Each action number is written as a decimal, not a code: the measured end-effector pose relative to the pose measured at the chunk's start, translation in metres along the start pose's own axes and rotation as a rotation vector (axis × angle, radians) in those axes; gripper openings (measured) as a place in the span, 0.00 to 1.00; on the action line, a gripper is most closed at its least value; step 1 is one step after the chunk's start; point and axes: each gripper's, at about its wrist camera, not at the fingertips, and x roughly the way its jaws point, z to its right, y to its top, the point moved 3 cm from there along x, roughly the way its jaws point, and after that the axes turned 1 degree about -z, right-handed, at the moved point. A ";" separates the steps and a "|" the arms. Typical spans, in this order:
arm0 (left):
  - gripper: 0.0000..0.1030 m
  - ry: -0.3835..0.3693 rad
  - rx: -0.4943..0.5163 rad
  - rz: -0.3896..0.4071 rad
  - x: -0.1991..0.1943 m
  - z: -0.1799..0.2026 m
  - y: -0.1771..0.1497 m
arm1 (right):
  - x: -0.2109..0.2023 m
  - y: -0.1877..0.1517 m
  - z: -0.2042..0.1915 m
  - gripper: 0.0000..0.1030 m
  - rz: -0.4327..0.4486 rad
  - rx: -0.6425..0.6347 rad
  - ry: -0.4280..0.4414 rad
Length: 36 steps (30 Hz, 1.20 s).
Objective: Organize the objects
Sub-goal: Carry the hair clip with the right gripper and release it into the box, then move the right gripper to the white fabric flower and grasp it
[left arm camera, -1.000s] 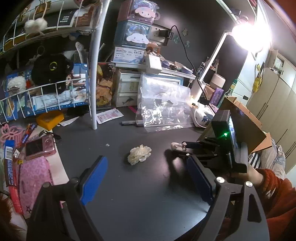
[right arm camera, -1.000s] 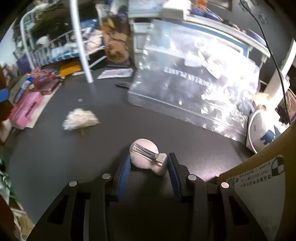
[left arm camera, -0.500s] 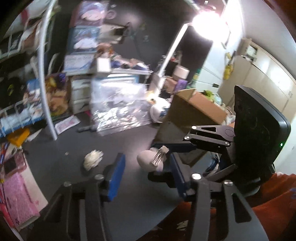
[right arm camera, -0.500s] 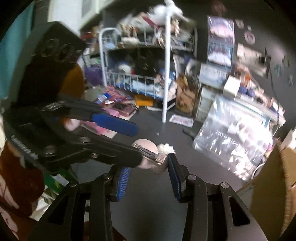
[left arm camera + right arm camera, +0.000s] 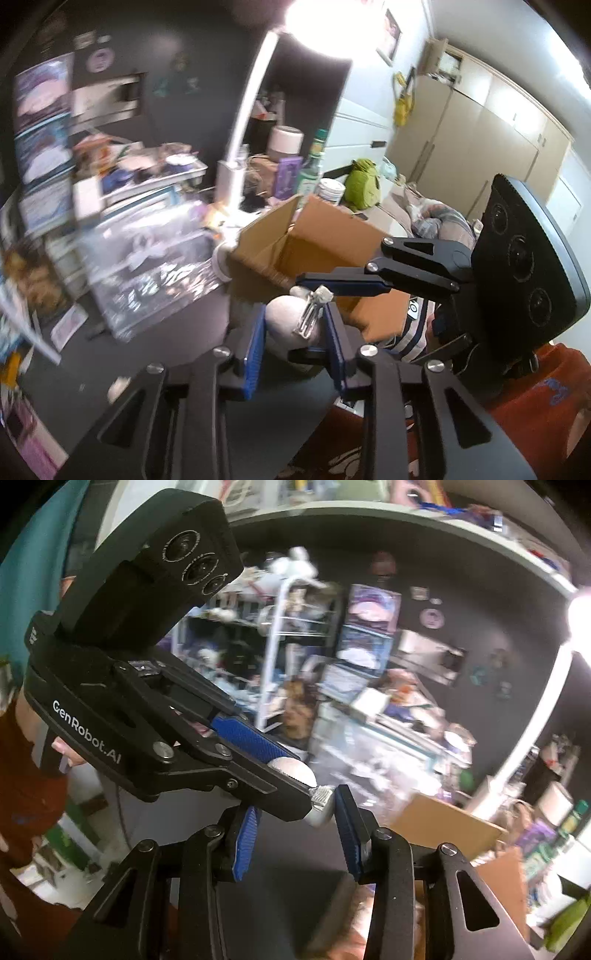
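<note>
A pale pink plush hair clip (image 5: 291, 323) with a metal clasp (image 5: 312, 314) hangs in the air between both grippers. In the left wrist view my left gripper (image 5: 295, 341) has its blue pads on either side of the clip, closed on it. My right gripper (image 5: 321, 317) comes in from the right and also pinches the clip. In the right wrist view the clip (image 5: 299, 770) sits between the left gripper's blue pads (image 5: 251, 738), and my right gripper (image 5: 295, 819) holds its metal end (image 5: 321, 795). A white fluffy clip (image 5: 118, 386) lies blurred on the dark desk.
An open cardboard box (image 5: 306, 243) stands just behind the grippers, also in the right wrist view (image 5: 443, 821). A clear plastic bag (image 5: 147, 266) lies on the dark desk (image 5: 155, 354). A white lamp post (image 5: 243, 122), a wire rack (image 5: 280, 653) and cluttered shelves stand behind.
Both grippers have lifted off the desk and swung toward each other. The left gripper has closed on the pink clip that the right gripper carries. The view has turned toward the cardboard box.
</note>
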 end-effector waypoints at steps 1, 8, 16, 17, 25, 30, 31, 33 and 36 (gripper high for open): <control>0.26 -0.010 0.008 -0.008 0.008 0.004 0.008 | -0.002 -0.002 0.008 0.34 -0.002 0.010 -0.012; 0.26 -0.070 0.044 -0.092 0.077 0.024 0.054 | -0.013 -0.029 0.079 0.35 -0.072 0.115 -0.080; 0.61 -0.039 0.022 -0.132 0.114 0.022 0.072 | -0.004 -0.048 0.124 0.45 -0.171 0.163 -0.116; 0.70 -0.024 0.019 -0.120 0.112 0.020 0.072 | -0.002 -0.049 0.127 0.50 -0.183 0.162 -0.127; 0.73 0.062 -0.008 -0.070 0.086 0.002 0.071 | 0.002 -0.053 0.133 0.57 -0.204 0.183 -0.134; 0.82 0.108 -0.021 0.008 0.050 -0.007 0.061 | 0.002 -0.047 0.128 0.57 -0.196 0.183 -0.117; 0.82 0.117 -0.028 0.027 0.040 -0.010 0.058 | 0.000 -0.044 0.124 0.57 -0.188 0.183 -0.108; 0.82 0.144 -0.048 0.068 0.019 -0.017 0.050 | -0.003 -0.035 0.113 0.57 -0.162 0.183 -0.077; 0.84 0.225 -0.066 0.113 -0.011 -0.030 0.033 | -0.003 -0.018 0.093 0.57 -0.128 0.184 -0.011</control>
